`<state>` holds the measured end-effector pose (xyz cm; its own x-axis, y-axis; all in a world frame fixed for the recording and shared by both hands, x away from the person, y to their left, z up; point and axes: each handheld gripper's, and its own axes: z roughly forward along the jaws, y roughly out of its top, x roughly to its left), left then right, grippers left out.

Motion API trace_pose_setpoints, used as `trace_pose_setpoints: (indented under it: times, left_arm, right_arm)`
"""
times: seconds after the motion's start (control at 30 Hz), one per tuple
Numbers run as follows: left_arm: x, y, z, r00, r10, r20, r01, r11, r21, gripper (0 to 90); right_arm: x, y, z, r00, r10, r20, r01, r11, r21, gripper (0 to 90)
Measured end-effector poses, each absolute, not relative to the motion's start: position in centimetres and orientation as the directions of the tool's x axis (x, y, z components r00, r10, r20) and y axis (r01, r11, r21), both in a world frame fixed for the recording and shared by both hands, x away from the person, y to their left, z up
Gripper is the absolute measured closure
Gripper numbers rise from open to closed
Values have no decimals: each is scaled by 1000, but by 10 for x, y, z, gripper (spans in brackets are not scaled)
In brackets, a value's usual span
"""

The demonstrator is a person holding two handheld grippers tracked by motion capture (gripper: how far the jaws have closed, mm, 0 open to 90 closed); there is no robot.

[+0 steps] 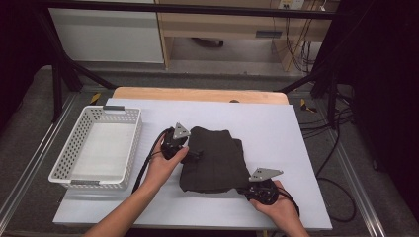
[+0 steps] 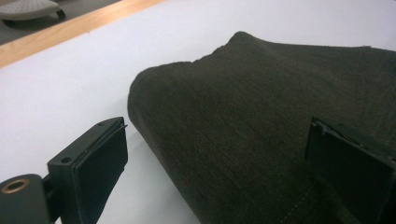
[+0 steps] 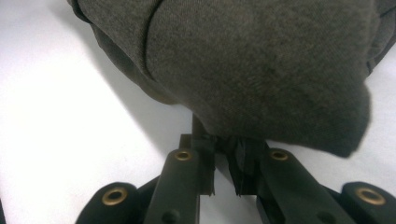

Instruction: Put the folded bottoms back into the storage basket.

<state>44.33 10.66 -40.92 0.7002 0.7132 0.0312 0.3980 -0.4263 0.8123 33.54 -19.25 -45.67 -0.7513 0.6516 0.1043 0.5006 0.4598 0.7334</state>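
Centrally on the tabletop point(image 1: 276, 123) lay a folded dark garment point(image 1: 213, 159), bare white surface all around it. The left gripper point(image 1: 193, 154), jaws apart, straddled its left edge; the right gripper point(image 1: 245, 189) was clamped on its near right corner. A white basket point(image 1: 129, 143) sat along the left edge.
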Motion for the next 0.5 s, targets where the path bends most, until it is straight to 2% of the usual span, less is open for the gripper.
trace_pose_setpoints:
  times: [0.3, 0.5]
  left_arm:
    - [448, 102, -420, 705, 708, 34, 410, -446, 796, 39]
    - [451, 103, -425, 705, 709, -3, 437, -432, 789, 25]
  right_arm:
    - [335, -192, -457, -755, 649, 99, 495, 464, 735, 819]
    - [335, -192, -457, -758, 646, 92, 489, 469, 736, 820]
